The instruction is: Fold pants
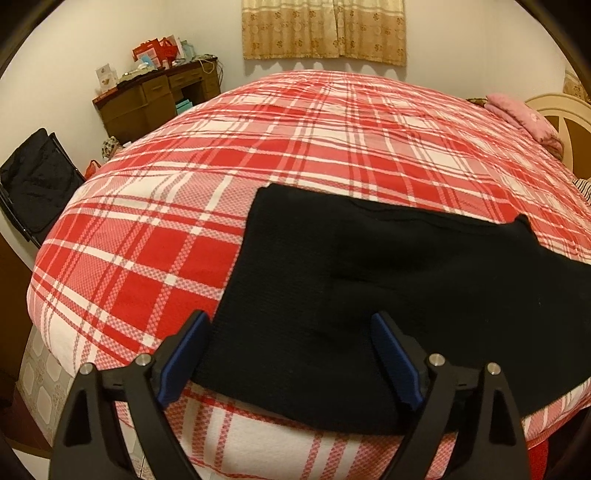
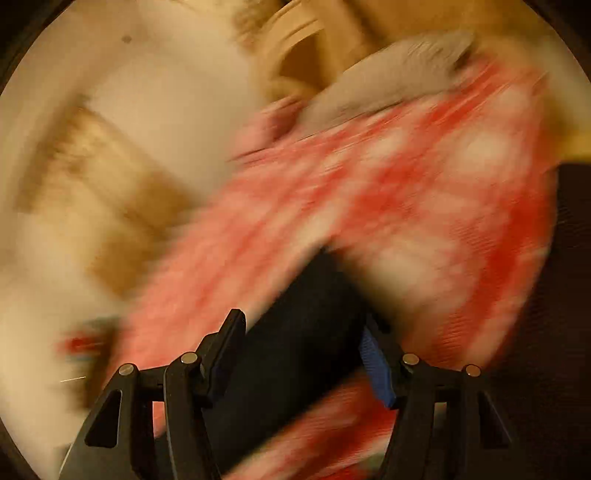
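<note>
Black pants (image 1: 406, 277) lie folded flat on the near right part of a red and white plaid bed cover (image 1: 295, 129). My left gripper (image 1: 290, 315) hangs just over their near left corner. It is open, with its blue pads (image 1: 391, 354) wide apart and no cloth pinched between them. The right wrist view is heavily blurred. There my right gripper (image 2: 303, 319) has its jaws apart, and a dark band of the pants (image 2: 295, 369) shows in the gap over the plaid cover (image 2: 424, 184). I see no pad pressing on the cloth.
A brown desk (image 1: 159, 99) with boxes stands by the far left wall. A black bag on a folding chair (image 1: 37, 181) sits left of the bed. A pink blanket (image 1: 517, 118) and a cream headboard (image 1: 565, 122) are at the far right. A curtain (image 1: 325, 29) hangs behind.
</note>
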Action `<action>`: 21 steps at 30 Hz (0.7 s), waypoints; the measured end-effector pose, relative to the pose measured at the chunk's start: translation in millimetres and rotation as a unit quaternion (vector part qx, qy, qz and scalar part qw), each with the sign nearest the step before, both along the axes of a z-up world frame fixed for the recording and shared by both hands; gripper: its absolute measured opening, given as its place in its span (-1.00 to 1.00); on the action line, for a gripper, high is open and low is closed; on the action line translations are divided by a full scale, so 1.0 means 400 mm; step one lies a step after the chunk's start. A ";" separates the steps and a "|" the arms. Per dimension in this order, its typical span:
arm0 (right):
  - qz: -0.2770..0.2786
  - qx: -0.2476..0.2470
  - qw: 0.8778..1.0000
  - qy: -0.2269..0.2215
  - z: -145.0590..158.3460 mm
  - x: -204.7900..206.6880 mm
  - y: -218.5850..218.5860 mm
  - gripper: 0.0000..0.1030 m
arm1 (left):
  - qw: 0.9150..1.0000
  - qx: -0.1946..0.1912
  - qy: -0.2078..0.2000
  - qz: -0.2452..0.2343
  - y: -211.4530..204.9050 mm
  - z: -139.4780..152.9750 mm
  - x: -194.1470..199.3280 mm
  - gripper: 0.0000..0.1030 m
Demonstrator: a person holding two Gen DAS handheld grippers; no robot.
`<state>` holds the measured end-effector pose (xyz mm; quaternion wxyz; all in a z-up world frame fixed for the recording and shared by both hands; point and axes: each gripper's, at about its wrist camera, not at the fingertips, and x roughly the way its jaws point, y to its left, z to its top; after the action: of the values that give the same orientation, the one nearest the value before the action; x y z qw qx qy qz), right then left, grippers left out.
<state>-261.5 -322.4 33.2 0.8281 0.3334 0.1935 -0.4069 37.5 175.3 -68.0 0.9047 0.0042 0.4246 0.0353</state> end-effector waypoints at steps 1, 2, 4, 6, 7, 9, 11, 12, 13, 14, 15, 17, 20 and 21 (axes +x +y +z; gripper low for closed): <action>-0.020 -0.018 1.000 0.006 0.006 -0.015 0.007 0.21 | 1.000 -0.001 0.001 -0.001 0.002 0.000 0.000 0.77; -0.027 -0.037 0.999 0.005 0.017 -0.029 0.017 0.21 | 1.000 0.000 0.001 -0.001 0.002 0.000 0.001 0.77; -0.008 -0.068 0.998 0.008 0.044 -0.025 0.049 0.21 | 1.000 0.006 0.000 -0.002 -0.002 0.000 0.002 0.77; 0.032 -0.106 0.994 0.027 0.068 0.013 0.097 0.21 | 1.000 0.015 -0.001 0.000 -0.009 0.000 0.003 0.77; 0.061 -0.123 0.990 0.040 0.076 0.046 0.122 0.21 | 1.000 0.020 -0.002 0.001 -0.013 0.001 0.003 0.77; 0.104 -0.145 0.981 0.074 0.074 0.111 0.154 0.10 | 0.999 0.033 -0.007 0.002 -0.021 0.004 -0.001 0.77; 0.145 -0.147 0.971 0.118 0.049 0.203 0.175 -0.22 | 0.999 0.046 -0.013 0.001 -0.027 0.011 -0.005 0.77; 0.156 -0.142 0.969 0.127 0.035 0.236 0.177 -0.24 | 0.998 0.053 -0.018 0.000 -0.030 0.015 -0.007 0.77; 0.160 -0.138 0.969 0.129 0.020 0.243 0.182 -0.24 | 0.998 0.062 -0.024 -0.001 -0.033 0.021 -0.009 0.77; 0.162 -0.131 0.969 0.135 0.005 0.261 0.175 -0.24 | 0.997 0.071 -0.030 0.000 -0.034 0.026 -0.011 0.77; 0.157 -0.114 0.970 0.149 -0.021 0.279 0.163 -0.24 | 0.997 0.076 -0.033 0.002 -0.033 0.028 -0.011 0.77; 0.142 -0.094 0.974 0.151 -0.060 0.287 0.140 -0.23 | 0.997 0.074 -0.030 0.005 -0.025 0.025 -0.006 0.78; 0.138 -0.119 0.969 0.165 -0.058 0.283 0.165 -0.21 | 0.998 0.059 -0.024 0.009 -0.008 0.009 0.001 0.82; 0.139 -0.126 0.966 0.178 -0.058 0.289 0.172 -0.18 | 0.998 0.059 -0.024 0.010 -0.004 0.004 0.001 0.90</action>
<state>-145.9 -253.5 9.8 0.8642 0.1182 0.3295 -0.3614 37.9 173.6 -66.3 0.9124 0.0521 0.3999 0.0697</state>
